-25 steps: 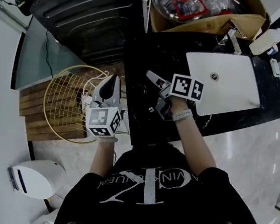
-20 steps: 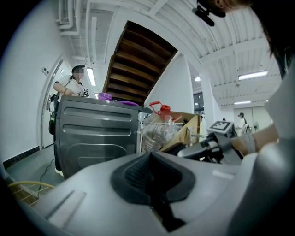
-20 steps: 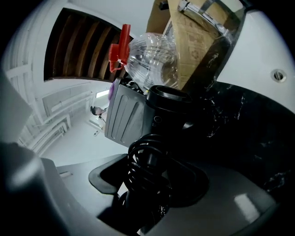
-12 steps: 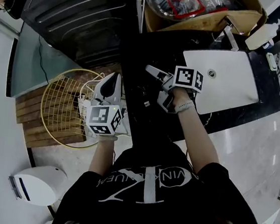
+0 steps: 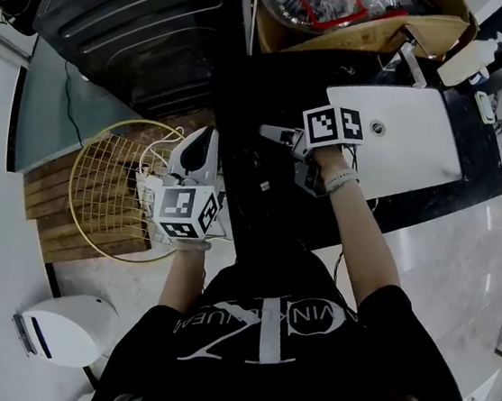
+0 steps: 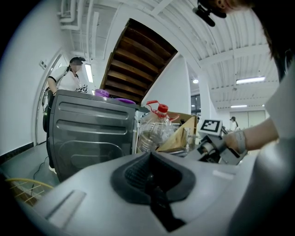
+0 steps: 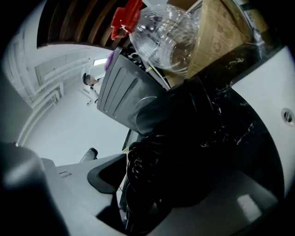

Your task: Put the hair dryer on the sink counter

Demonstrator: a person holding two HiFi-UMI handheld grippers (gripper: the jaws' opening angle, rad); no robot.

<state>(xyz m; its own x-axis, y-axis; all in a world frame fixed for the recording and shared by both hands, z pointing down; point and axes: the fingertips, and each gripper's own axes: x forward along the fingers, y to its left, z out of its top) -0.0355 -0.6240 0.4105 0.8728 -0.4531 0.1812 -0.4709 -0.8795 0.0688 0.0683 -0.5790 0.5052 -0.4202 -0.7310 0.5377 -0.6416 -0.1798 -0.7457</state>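
Note:
The black hair dryer (image 7: 184,138), with its coiled cord, lies between the jaws of my right gripper (image 7: 175,189) over the black sink counter (image 7: 239,115). The jaws stand wide and have just been opening. In the head view the right gripper (image 5: 285,158) reaches left over the dark counter (image 5: 275,80), beside the white sink (image 5: 410,160). There the dryer is lost against the black top. My left gripper (image 5: 206,137) hovers over the wire basket (image 5: 106,195), left of the counter's edge. Its jaws (image 6: 150,173) are shut and hold nothing.
A dark washing machine (image 5: 136,27) stands behind the basket. A cardboard box (image 5: 371,37) with a big water bottle (image 5: 325,0) sits at the counter's far end. A soap dispenser (image 5: 463,62) stands past the sink. A white appliance (image 5: 62,331) is on the floor.
My right gripper has tilted, so its marker cube now faces up more and sits slightly higher in the view. The left gripper has stayed over the basket.

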